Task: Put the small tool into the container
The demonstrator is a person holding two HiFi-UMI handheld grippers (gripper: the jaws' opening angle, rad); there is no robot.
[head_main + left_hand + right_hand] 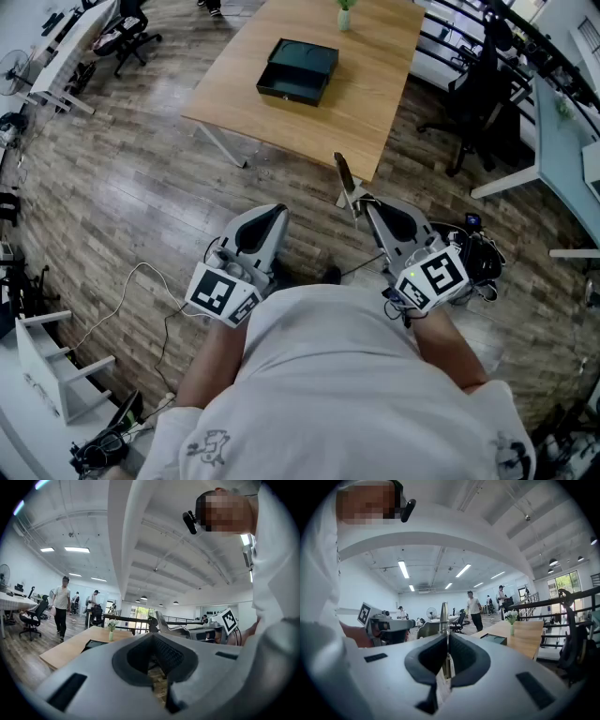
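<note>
Right claw (446, 638) clamps the small tool (444, 616), well short of the bench (375, 103); left claw (151, 638) closed, empty. Carrying step, seemingly: next it must reach over the open container (298, 71).

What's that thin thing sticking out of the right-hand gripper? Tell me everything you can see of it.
The small tool is a slim, flat strip. It looks metallic in the right gripper view and dark from above, and it narrows toward its tip. The right gripper is shut on its lower end, so most of it juts straight out past the jaws, toward the wooden table. Only the gripper's pads touch it.
</note>
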